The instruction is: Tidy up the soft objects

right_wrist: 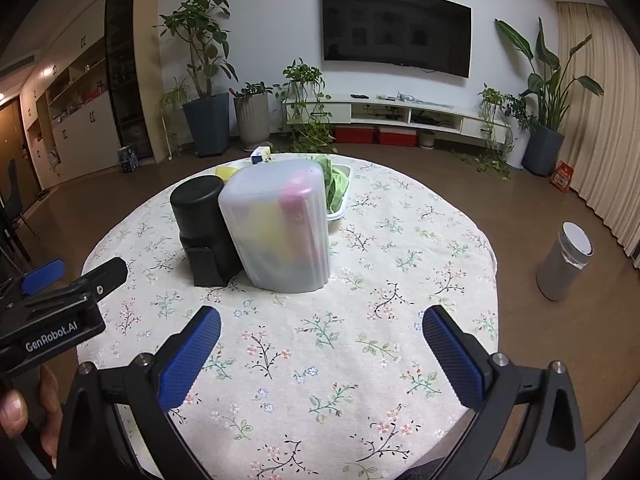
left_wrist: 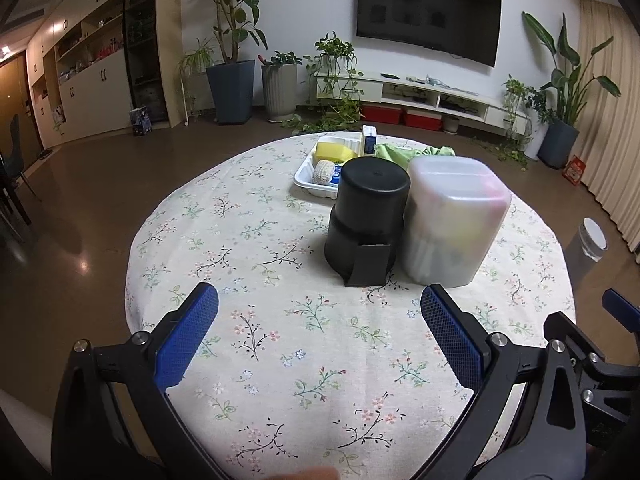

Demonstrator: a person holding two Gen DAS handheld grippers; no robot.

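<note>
Plastic dominated the middle of the round worktop (left_wrist: 256,216): a matte black cylindrical container (left_wrist: 366,222) with a boxy tab at its base stood touching a frosted, translucent tub (left_wrist: 454,222) with rounded corners and faint ribbing, through which blurred pink and yellow shapes showed. Just beyond them lay a shallow white tray (left_wrist: 310,179) holding the soft things: a yellow sponge (left_wrist: 334,151), a pale knitted ball (left_wrist: 324,171) and a crumpled green cloth (right_wrist: 334,184), with a small blue-and-white carton (left_wrist: 369,140) standing at the far side.

Both claws were spread wide and held nothing. The left claw (left_wrist: 320,336) and the right claw (right_wrist: 322,354) hovered over the near part of the cloth, their blue pads cross-hatched and set in black frames. The words "GenRobot.AI" were readable on the left claw's body in the right wrist view, with a hand (right_wrist: 24,412) beneath it.

The worktop wore a cream tablecloth printed with small flower sprigs. Around it lay a glossy brown floor (left_wrist: 100,208), potted plants, a wall-mounted television (right_wrist: 396,38), a low white media shelf and beige curtains (right_wrist: 596,112) at right. A grey cylindrical bin (right_wrist: 564,262) stood on the floor.
</note>
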